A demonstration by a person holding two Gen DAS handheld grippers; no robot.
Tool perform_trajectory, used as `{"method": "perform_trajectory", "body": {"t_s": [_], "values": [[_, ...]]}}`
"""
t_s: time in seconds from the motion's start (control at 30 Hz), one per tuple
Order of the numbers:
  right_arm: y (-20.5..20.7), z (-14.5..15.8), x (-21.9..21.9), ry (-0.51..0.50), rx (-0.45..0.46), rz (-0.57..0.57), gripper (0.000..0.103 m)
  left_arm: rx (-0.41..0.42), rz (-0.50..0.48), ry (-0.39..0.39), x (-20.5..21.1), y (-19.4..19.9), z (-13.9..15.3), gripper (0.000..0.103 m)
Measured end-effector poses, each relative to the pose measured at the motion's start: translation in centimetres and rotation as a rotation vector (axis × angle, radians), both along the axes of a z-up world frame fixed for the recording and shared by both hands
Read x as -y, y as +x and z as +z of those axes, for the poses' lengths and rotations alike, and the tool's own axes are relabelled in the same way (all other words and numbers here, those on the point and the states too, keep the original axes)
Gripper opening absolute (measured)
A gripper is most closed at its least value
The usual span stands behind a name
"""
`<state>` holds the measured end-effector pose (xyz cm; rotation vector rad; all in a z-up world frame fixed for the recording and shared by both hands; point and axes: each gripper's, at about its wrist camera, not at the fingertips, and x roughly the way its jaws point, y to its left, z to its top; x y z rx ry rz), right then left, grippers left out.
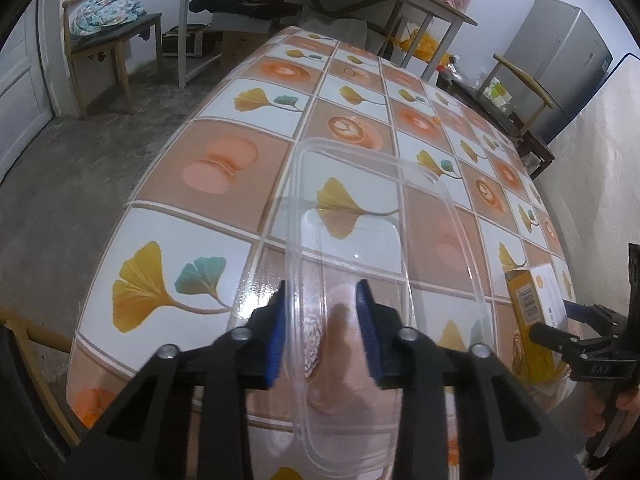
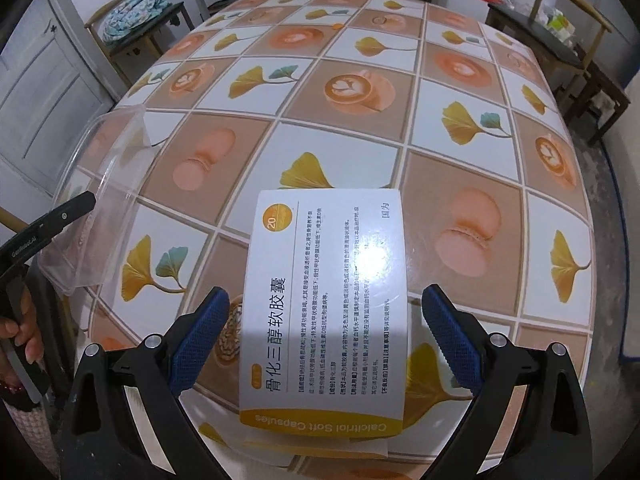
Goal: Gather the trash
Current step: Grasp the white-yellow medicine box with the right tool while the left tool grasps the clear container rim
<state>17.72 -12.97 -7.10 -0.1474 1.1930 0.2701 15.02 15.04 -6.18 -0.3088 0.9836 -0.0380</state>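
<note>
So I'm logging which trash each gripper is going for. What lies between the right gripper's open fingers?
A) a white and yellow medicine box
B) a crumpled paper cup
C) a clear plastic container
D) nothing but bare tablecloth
A: in the right wrist view the medicine box lies flat on the tablecloth between the right gripper's spread fingers, untouched.

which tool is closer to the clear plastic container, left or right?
Left. The left tool has its pads astride the clear plastic container's near wall. The right tool stands open around the white capsule box, with the container off to its left.
</note>
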Motion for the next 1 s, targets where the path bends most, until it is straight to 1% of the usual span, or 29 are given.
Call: {"method": "perform_trajectory", "body": {"t_s": [0.03, 0.1, 0.13, 0.2, 0.3, 0.37, 0.47, 1.0], "values": [[-0.1, -0.1, 0.0, -0.005, 0.003, -0.001, 0.093, 0.001, 0.000, 0.004, 0.1, 0.0, -0.1, 0.024], [-0.2, -0.3, 0.0, -0.009, 0.003, -0.003, 0.093, 0.005, -0.003, 0.010, 0.4, 0.1, -0.1, 0.016], [-0.2, -0.4, 0.0, -0.009, 0.004, -0.005, 0.093, 0.005, -0.004, 0.009, 0.5, 0.1, -0.2, 0.014], [-0.3, -0.6, 0.0, -0.007, 0.005, -0.010, 0.090, 0.004, -0.010, 0.008, 0.8, 0.2, -0.3, 0.010], [-0.4, -0.9, 0.2, -0.021, 0.010, -0.018, 0.084, 0.006, -0.029, 0.014, 1.4, 0.2, -0.3, 0.006], [-0.6, -0.8, 0.4, -0.032, 0.020, -0.023, 0.080, 0.008, -0.040, 0.017, 1.9, 0.3, -0.3, 0.005], [-0.7, -0.5, 1.0, -0.029, 0.029, -0.041, 0.069, 0.011, -0.054, 0.018, 2.5, 0.3, -0.3, 0.004], [-1.8, -0.1, 4.6, -0.045, 0.045, -0.141, 0.068, 0.023, -0.141, 0.022, 6.4, 0.3, -0.1, 0.004]]}}
